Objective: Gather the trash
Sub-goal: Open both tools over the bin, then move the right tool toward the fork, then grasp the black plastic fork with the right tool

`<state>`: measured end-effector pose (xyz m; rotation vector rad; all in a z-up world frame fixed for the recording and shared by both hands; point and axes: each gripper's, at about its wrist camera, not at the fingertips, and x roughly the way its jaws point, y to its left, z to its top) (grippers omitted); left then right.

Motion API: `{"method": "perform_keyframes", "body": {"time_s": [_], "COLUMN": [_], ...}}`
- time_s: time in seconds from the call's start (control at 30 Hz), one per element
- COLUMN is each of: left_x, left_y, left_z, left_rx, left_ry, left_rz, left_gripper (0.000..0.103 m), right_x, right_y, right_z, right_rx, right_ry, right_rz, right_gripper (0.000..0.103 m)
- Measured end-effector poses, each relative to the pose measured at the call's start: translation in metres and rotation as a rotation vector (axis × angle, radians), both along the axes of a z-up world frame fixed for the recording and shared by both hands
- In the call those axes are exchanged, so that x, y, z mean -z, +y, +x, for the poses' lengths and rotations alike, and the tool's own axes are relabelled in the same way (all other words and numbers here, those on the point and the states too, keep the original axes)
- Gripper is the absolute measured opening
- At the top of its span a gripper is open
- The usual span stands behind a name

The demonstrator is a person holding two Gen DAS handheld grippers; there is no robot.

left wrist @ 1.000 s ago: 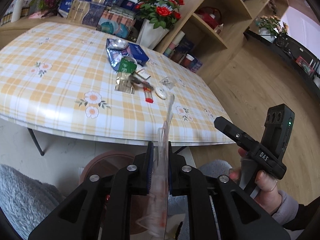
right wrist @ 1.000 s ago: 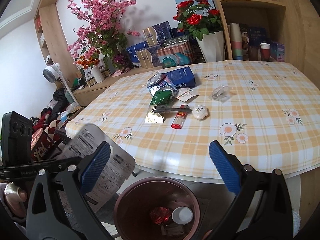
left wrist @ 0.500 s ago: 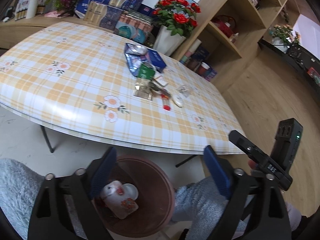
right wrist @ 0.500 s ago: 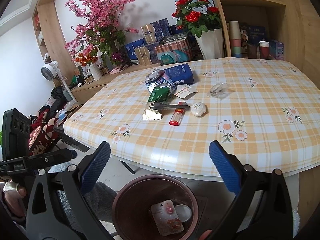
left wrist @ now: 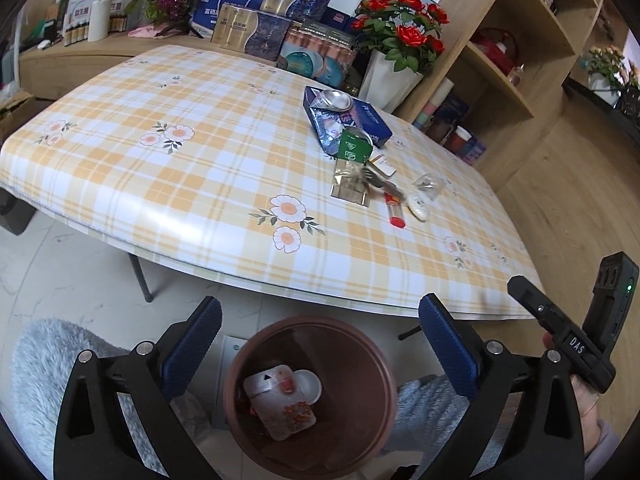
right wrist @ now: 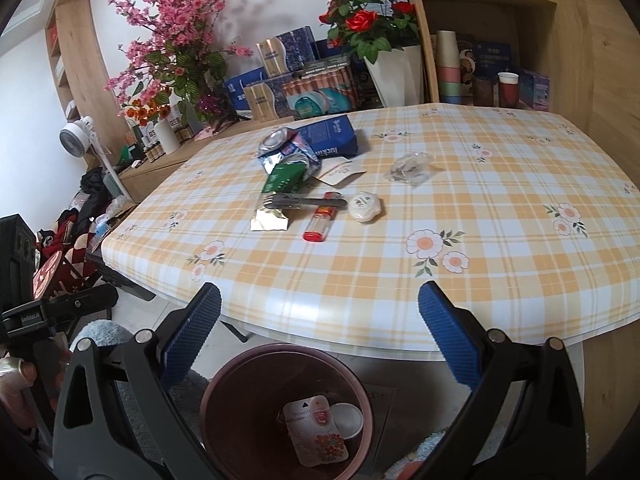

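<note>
The round brown plastic bin (left wrist: 310, 396) stands on the floor just before the near edge of the table with the yellow checked cloth (left wrist: 224, 184); its near rim is cut off by the bottom of the picture in both views. The deeper contents are dark and hard to make out. On top lies a flat white packet with a red flower print (left wrist: 280, 406), printed face up, and beside it a small white round lid (left wrist: 310, 386).

The left gripper (left wrist: 316, 338) hangs above the bin; its jaws have just been opening and now stand wide apart, with nothing between them. The right gripper (right wrist: 318, 326) is also spread wide and empty.

Far on the table more trash remains in a cluster: a crushed silver can (right wrist: 276, 140), a green foil wrapper (right wrist: 284, 178), a red lighter (right wrist: 322, 222) and a crumpled clear wrapper (right wrist: 410, 166).
</note>
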<state>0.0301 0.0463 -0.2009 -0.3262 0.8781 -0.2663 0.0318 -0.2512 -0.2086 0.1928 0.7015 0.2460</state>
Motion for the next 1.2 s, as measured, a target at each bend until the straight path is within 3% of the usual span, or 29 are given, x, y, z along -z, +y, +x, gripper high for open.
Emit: {"method": "perform_keyframes", "body": {"time_s": [0.23,0.5,0.6,0.8,0.93,1.2], "left_x": [-0.001,-0.014,-0.018,-0.022,-0.020,-0.013], "left_y": [-0.005,0.001,0.004,0.012,0.016,0.013], "left_z": [0.019,0.061,0.076,0.097,0.108,0.115], "left_rx": [0.012,-0.004,-0.011,-0.015,-0.016,0.016], "left_ry": [-0.013,-0.076,-0.094,-0.113,-0.115,-0.112], "left_rz": [0.064,0.110,0.115,0.117,0.126,0.106], "left_gripper": [0.096,0.096,0.096,0.096,0.096,0.096], "right_x": [0.006,0.006,0.012,0.035,0.047,0.041], "right_y": [-0.002,0.021,0.038,0.081,0.101,0.104], "right_z": [0.020,0.093,0.127,0.168,0.186,0.198], "right_rx": [-0.019,-0.214,-0.290,-0.419,-0.472,-0.477], "right_ry": [0.015,0.001,0.020,0.089,0.112,0.110], "right_rz": [-0.093,-0.314,-0.380,-0.516,-0.582,-0.513], "right_gripper": [0.097,0.096,0.081,0.076,0.059,0.019]}}
